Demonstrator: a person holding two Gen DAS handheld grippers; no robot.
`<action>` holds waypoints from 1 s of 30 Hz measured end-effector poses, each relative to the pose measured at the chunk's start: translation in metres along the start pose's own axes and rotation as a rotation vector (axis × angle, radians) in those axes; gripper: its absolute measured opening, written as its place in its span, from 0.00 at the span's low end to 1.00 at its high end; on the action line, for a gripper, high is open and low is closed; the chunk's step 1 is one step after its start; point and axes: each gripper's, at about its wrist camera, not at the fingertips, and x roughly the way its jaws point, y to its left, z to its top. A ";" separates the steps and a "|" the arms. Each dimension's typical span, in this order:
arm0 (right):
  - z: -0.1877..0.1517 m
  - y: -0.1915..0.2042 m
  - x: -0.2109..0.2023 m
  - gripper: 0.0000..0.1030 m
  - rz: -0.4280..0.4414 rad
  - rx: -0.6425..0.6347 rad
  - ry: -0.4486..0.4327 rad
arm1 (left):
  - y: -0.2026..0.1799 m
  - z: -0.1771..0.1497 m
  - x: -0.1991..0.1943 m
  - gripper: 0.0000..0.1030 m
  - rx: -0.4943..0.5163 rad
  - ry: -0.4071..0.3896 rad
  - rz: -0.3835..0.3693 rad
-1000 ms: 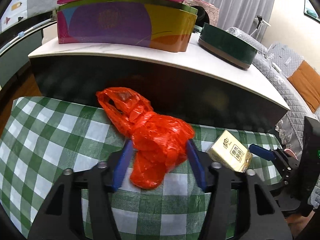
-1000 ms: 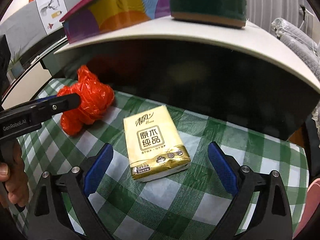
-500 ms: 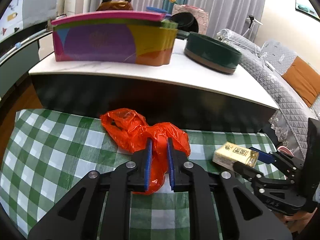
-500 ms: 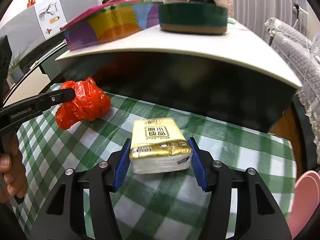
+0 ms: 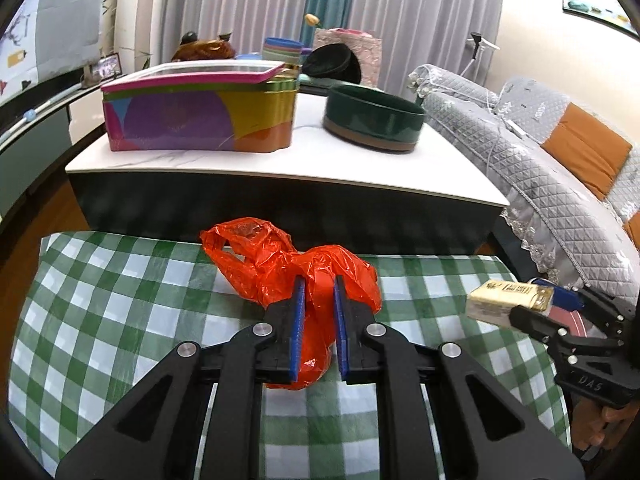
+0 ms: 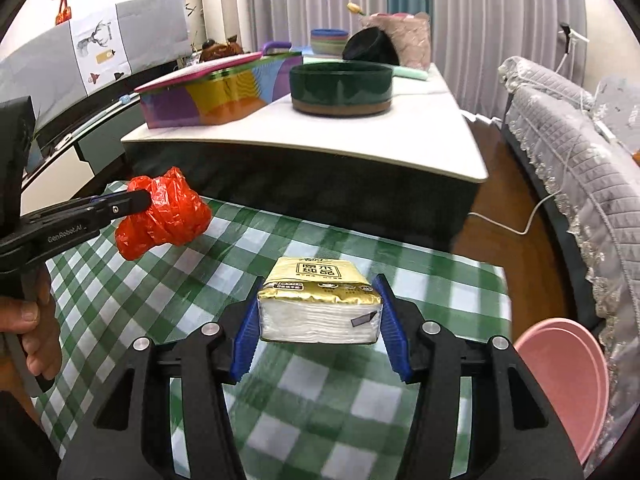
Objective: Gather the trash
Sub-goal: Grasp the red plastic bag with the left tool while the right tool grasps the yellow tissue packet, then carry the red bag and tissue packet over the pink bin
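While pinching the crumpled red plastic bag (image 5: 296, 264) between both blue pads, sat nearly closed in the left wrist view: left gripper (image 5: 318, 284), bag bunched in the narrow gap and spilling toward twelve o'clock over the green checked cloth (image 5: 100, 320). Out at three o'clock, showed the right gripper (image 5: 536, 308) clamped on a gold tissue pack (image 5: 504, 300). Beyond, at twelve, stood a white-topped table (image 5: 280, 160) carrying a multicoloured box (image 5: 200, 120) and a dark green round tin (image 5: 372, 120).

Over in the right wrist view, held about half open, pads pressed flat against both sides of the tissue pack (image 6: 320, 300): right gripper (image 6: 318, 304). Appeared clear of the cloth (image 6: 360, 420), shadow thrown below. At ten o'clock, hung the red bag (image 6: 164, 216) from the left gripper's (image 6: 136, 200) tip, seemingly off the cloth, a hand (image 6: 36, 328) wrapped round its handle at nine. At four o'clock, peeked in a pink basin (image 6: 560, 380).

Jaws on both sides had just been closing, each with its item between the pads.
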 end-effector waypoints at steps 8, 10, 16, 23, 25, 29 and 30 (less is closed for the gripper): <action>-0.011 -0.012 -0.044 0.52 -0.028 0.007 -0.033 | -0.026 -0.021 -0.019 0.13 0.048 0.001 -0.020; -0.013 -0.016 -0.055 0.52 -0.035 0.010 -0.043 | -0.031 -0.029 -0.022 0.13 0.040 0.006 -0.030; -0.020 -0.031 -0.086 0.52 -0.055 0.023 -0.071 | -0.047 -0.052 -0.031 0.13 0.025 0.010 -0.054; -0.033 -0.055 -0.112 0.52 -0.082 0.057 -0.098 | -0.072 -0.068 -0.044 0.13 0.029 -0.018 -0.082; -0.038 -0.061 -0.119 0.52 -0.089 0.061 -0.103 | -0.077 -0.071 -0.048 0.13 0.022 -0.025 -0.087; -0.050 -0.071 -0.132 0.52 -0.094 0.069 -0.115 | -0.083 -0.074 -0.052 0.13 0.015 -0.038 -0.090; -0.052 -0.073 -0.135 0.52 -0.099 0.067 -0.121 | -0.085 -0.075 -0.052 0.13 0.017 -0.039 -0.089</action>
